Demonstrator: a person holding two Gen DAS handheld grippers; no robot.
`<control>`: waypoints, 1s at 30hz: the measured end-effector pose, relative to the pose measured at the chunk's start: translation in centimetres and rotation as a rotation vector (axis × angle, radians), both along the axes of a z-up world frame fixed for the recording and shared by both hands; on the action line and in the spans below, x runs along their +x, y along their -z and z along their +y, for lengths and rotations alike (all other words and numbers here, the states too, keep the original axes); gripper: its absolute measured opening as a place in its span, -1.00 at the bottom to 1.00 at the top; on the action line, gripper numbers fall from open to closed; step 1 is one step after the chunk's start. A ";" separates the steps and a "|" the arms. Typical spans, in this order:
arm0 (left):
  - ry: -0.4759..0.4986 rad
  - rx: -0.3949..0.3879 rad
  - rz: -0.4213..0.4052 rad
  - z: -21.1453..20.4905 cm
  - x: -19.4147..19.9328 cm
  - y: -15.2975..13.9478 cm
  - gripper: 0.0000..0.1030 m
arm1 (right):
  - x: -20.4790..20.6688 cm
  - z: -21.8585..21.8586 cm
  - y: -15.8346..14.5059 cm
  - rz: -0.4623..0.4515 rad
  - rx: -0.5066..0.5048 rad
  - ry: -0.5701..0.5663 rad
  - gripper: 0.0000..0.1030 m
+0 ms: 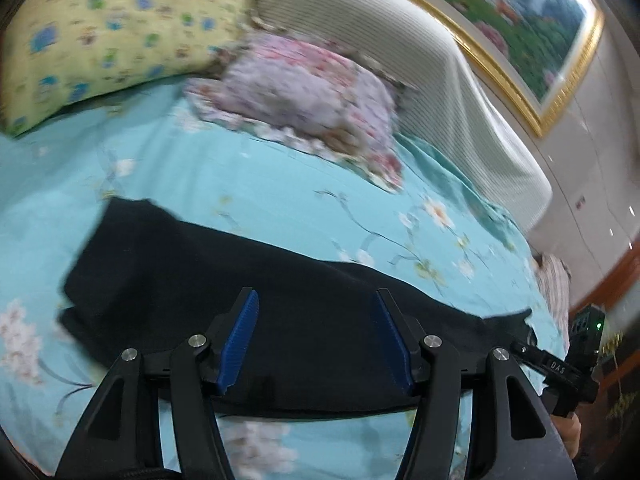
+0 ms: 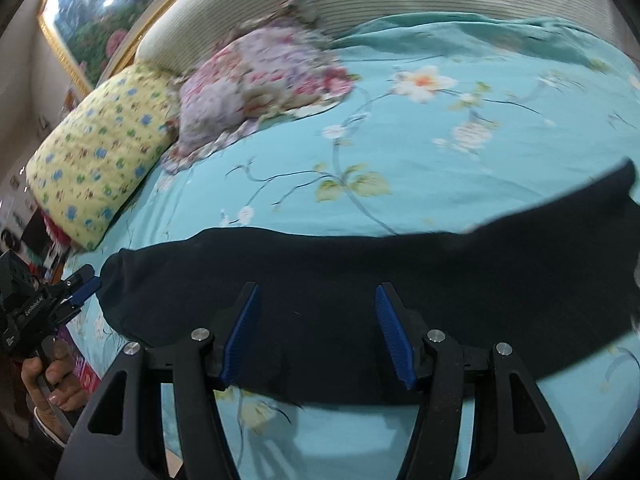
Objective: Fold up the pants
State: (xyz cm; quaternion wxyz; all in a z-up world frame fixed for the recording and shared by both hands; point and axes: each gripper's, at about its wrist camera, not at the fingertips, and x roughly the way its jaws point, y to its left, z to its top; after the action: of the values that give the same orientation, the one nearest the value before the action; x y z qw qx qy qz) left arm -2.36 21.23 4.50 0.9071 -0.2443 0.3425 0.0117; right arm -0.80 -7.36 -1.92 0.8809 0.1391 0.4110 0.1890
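Observation:
Black pants lie flat as a long strip across the turquoise floral bedsheet; they also show in the right wrist view. My left gripper is open, its blue-padded fingers hovering over the pants near their near edge. My right gripper is open too, over the pants' near edge. Each gripper shows at the edge of the other's view: the right gripper at the pants' right end, the left gripper at their left end.
A yellow floral pillow and a pink-purple floral pillow lie at the head of the bed against a cream padded headboard. A gold-framed painting hangs on the wall. The bed edge runs just below the pants.

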 end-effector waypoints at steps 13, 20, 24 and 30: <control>0.292 0.043 0.034 -9.9 6.0 -0.3 0.39 | -3.9 -9.5 0.5 0.013 0.078 0.275 0.18; 0.443 0.044 0.063 -15.2 9.8 -0.3 0.43 | -5.6 -14.9 1.6 0.029 0.117 0.435 0.26; 0.538 0.067 0.076 -18.7 11.9 -0.3 0.48 | -5.6 -17.3 2.3 0.043 0.159 0.502 0.27; 0.645 0.094 0.105 -23.5 14.8 0.0 0.49 | -4.4 -19.6 3.9 0.089 0.252 0.561 0.27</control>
State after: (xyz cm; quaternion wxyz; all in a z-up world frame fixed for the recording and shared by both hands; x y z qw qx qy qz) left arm 12.42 -2.32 4.47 0.8556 -0.0802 0.4474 -0.2477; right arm -5.16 -26.92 -5.86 0.8557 0.3634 0.3678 -0.0183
